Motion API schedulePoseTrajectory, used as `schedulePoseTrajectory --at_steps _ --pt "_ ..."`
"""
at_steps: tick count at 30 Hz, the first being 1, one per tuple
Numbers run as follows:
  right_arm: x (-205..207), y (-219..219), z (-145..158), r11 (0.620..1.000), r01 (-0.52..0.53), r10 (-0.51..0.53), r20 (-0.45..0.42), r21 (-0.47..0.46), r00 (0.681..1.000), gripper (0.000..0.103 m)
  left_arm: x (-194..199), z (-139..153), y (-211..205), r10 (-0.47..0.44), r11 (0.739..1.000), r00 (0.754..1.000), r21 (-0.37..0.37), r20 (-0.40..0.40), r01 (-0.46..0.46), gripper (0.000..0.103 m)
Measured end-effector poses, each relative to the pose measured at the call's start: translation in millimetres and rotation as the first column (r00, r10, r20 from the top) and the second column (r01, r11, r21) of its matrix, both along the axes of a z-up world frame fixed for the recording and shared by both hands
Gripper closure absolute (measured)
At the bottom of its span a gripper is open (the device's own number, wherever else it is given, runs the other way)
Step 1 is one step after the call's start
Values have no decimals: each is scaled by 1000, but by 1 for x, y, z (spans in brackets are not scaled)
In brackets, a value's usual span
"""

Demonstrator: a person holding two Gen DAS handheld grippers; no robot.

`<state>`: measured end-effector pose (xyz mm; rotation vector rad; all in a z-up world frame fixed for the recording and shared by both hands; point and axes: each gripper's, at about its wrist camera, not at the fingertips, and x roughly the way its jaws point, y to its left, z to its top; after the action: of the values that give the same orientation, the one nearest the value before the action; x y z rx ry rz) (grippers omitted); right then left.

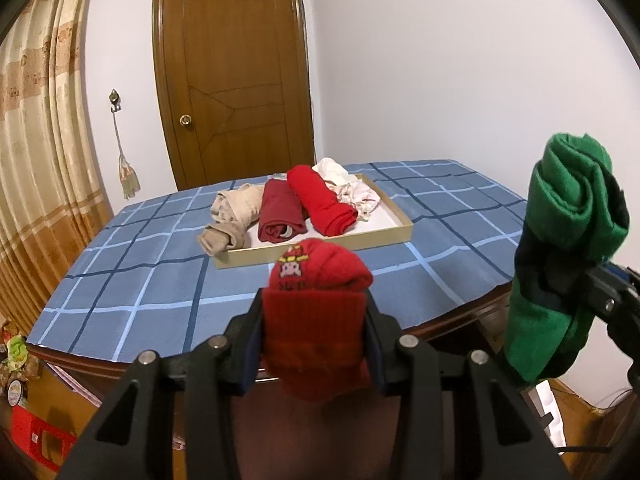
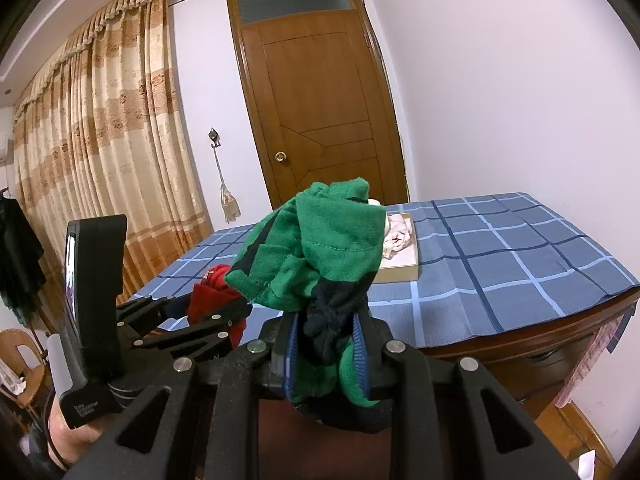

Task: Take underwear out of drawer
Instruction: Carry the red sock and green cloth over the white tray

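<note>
Here, left gripper (image 1: 314,320) clamping red underwear (image 1: 318,280), right gripper (image 2: 324,344) clamping green underwear (image 2: 320,240)

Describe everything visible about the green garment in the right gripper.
The green garment is a soft knit roll, bright green with dark navy bands and visible stitched hems. It stands roughly upright, clamped low between the right gripper's blue-padded fingers, its loose top bulging above them and its lower end hanging below. It is held in the air, short of the table's edge, touching nothing else.

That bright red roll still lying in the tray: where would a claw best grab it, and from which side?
Grip the bright red roll across its middle, from above, pads on its long sides. It lies lengthwise, and the dark red roll presses close on its left, so a sideways approach looks blocked.
</note>
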<state>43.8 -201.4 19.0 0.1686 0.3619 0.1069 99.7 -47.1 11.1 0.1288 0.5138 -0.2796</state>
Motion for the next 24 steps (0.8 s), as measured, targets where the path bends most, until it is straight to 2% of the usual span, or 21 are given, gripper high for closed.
schedulePoseTrajectory --at_steps 14,24 --pt "24 -1 2 1000 6 -6 -2 7 1000 77 33 2 -1 18 1000 1000 -8 -10 -18 61" --pt "66 -15 1 999 50 -49 -25 0 998 77 73 -3 -9 28 1000 999 -4 -45 -29 61"
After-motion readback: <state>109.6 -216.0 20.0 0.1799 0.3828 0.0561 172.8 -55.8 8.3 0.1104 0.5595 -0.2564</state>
